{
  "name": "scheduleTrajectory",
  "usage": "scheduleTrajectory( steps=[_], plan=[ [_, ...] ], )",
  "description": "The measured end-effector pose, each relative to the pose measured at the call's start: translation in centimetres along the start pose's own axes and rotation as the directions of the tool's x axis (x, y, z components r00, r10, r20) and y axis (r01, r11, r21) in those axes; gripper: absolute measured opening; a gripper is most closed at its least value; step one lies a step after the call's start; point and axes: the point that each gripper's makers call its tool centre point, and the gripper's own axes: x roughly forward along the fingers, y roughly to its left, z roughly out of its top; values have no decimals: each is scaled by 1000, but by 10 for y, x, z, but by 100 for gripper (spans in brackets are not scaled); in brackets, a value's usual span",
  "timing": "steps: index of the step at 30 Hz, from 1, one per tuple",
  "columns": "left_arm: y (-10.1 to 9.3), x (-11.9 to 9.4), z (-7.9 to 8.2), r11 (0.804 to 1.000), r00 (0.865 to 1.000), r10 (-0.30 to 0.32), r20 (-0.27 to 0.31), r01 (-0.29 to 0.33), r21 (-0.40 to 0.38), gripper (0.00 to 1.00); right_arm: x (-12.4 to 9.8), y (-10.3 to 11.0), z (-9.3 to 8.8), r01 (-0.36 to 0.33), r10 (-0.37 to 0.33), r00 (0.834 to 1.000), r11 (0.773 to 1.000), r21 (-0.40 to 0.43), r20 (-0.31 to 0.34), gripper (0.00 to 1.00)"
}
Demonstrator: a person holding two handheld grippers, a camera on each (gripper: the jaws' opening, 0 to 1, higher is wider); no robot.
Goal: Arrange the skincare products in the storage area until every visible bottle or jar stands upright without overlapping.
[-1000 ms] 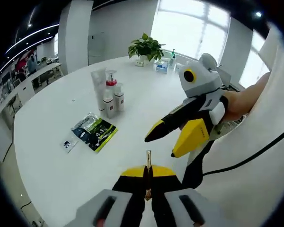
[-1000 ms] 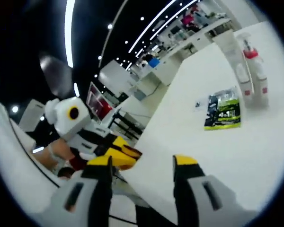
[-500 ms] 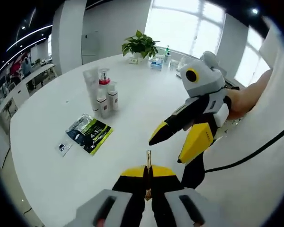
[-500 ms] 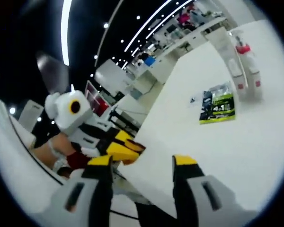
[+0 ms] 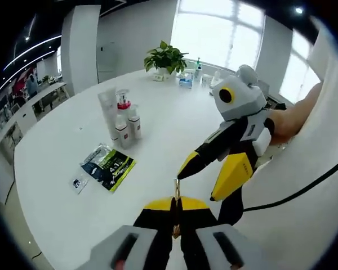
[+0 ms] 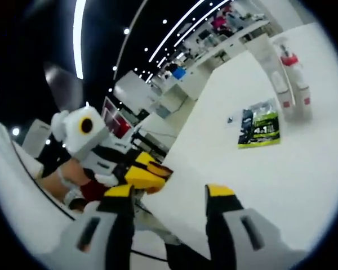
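Over the last second both views have drifted a little, which reads as the hands shifting, while the products on the white desk (image 5: 62,163) lie exactly as they did; the right gripper (image 5: 209,181), seen from the left gripper view, has dipped slightly lower and closer to the left gripper (image 5: 177,198). Nothing has been grasped, so the task has made no progress in this stretch. The left tongs are pressed together with nothing between them; the right tongs (image 6: 169,192) stand apart and empty. The cluster of bottles (image 5: 124,121) stands toward the middle of the desk, well apart from both grippers: a pale tube, a pump bottle with a red collar and two small white bottles, all with their long axes vertical and caps up, packed just beside one another. The dark-and-green sachet (image 5: 108,165) lies flat nearer the desk's near edge, its long axis running roughly toward the bottles, with a small card (image 5: 78,183) beside it. A potted plant (image 5: 165,58) sits at the far edge.
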Motion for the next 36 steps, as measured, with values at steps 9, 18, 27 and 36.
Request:
scheduleTrajectory(
  steps=[9, 18, 27, 36],
  plan=[
    [2, -11, -3, 1000, 999, 27, 25, -27, -15, 2, 18, 10, 2, -65, 66, 998, 997, 33, -18, 50],
    [15, -16, -8, 997, 997, 63, 39, -61, -48, 2, 31, 19, 4, -119, 123, 992, 990, 79, -38, 49],
    [19, -19, 4, 997, 993, 73, 91, -76, 30, 2, 30, 32, 12, -182, 187, 982, 973, 143, -24, 39],
    [13, -19, 13, 991, 992, 69, 106, -80, 104, 2, 22, 29, 24, -167, 157, 986, 963, 210, 64, 34]
  ],
)
